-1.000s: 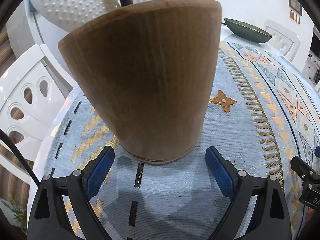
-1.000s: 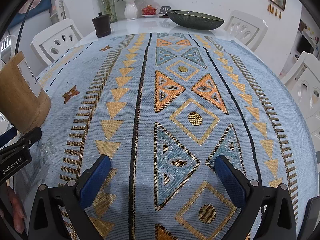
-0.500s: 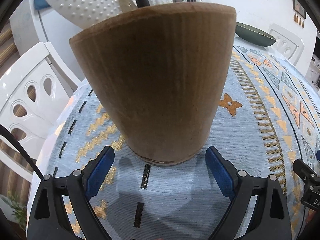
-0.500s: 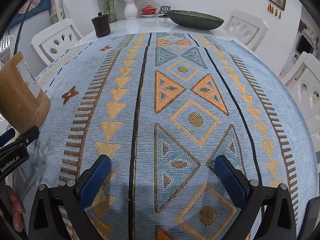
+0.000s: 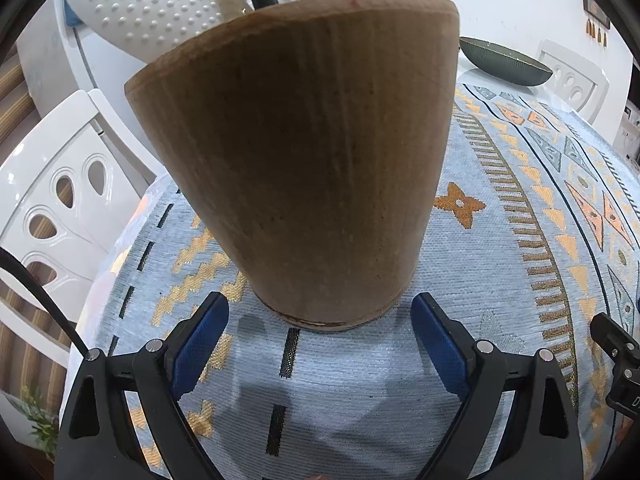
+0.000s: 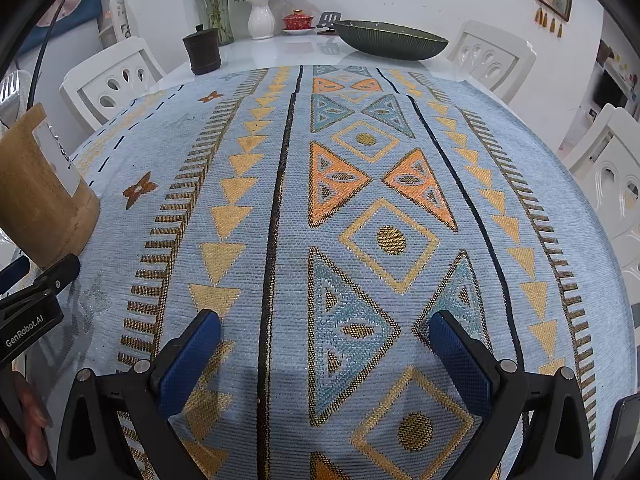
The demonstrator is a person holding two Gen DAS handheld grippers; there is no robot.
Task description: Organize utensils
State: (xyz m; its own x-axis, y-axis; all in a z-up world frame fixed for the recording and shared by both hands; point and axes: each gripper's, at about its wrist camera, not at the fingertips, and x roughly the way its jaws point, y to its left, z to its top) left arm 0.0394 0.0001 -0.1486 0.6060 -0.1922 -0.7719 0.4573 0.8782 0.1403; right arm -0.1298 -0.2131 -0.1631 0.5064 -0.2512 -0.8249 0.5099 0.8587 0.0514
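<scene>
Holder [image 5: 304,168] before open left tool [image 5: 320,330]

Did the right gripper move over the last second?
No. In the right wrist view the right gripper frames the same tablecloth triangles, and the green bowl sits unchanged.

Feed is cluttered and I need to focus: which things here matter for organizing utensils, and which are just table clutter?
Job:
wooden utensil holder
white dotted utensil in it
left gripper, open
right gripper, open

Clutter:
green bowl
flower vase
dark lidded cup
red lidded cup
</scene>
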